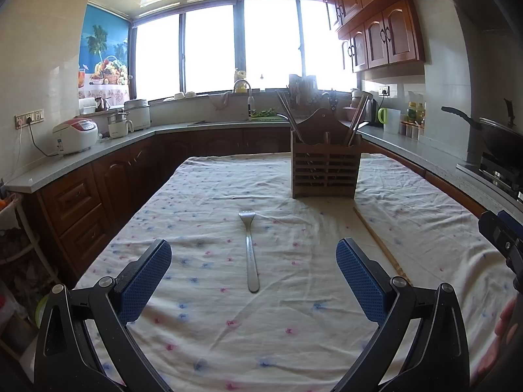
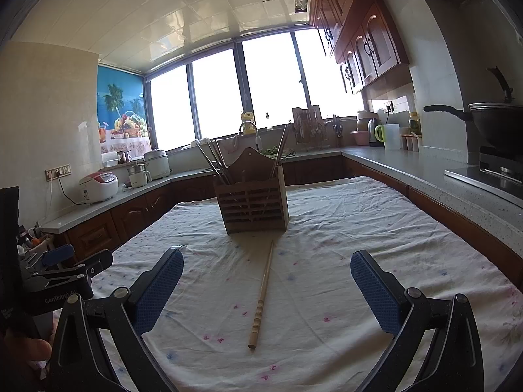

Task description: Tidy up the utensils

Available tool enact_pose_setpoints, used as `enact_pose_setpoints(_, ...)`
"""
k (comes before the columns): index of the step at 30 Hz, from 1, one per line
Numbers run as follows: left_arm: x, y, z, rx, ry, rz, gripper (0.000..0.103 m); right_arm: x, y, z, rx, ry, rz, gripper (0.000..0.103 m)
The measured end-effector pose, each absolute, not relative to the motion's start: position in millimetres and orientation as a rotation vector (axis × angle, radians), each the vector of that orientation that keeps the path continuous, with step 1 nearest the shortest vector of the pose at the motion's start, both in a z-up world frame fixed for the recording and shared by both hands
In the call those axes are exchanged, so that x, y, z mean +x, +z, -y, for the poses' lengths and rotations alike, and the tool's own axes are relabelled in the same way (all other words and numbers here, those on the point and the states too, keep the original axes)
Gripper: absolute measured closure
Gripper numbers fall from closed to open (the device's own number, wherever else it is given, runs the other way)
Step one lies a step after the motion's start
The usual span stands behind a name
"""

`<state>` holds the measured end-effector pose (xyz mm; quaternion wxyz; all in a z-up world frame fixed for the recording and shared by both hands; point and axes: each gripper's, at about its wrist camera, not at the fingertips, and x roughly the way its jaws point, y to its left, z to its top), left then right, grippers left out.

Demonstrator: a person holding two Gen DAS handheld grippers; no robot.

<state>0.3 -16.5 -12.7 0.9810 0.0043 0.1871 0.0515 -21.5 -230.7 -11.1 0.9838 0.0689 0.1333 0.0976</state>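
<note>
A metal fork (image 1: 250, 251) lies on the flowered tablecloth (image 1: 202, 326), tines pointing away, straight ahead between the fingers of my open, empty left gripper (image 1: 253, 277). A wooden chopstick (image 2: 263, 297) lies on the cloth between the fingers of my open, empty right gripper (image 2: 266, 290); it also shows in the left wrist view (image 1: 380, 245). A slatted wooden utensil holder (image 1: 325, 170) stands upright further back on the table with several chopsticks in it; it also shows in the right wrist view (image 2: 251, 207).
The table is ringed by grey kitchen counters (image 1: 98, 153). A rice cooker (image 1: 75, 135) sits at left, a wok (image 2: 497, 124) on the stove at right. The left gripper's body (image 2: 62, 277) shows at the left edge of the right wrist view.
</note>
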Motion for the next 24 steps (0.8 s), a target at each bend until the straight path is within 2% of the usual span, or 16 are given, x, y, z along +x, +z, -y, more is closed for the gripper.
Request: enact_pose_setpoints(24, 8.1, -11.9, 20.1, 0.011, 0.081, -0.383, 0.0, -22.1, -8.6, 228.2, 0.145, 0.2, -0.268, 0.0)
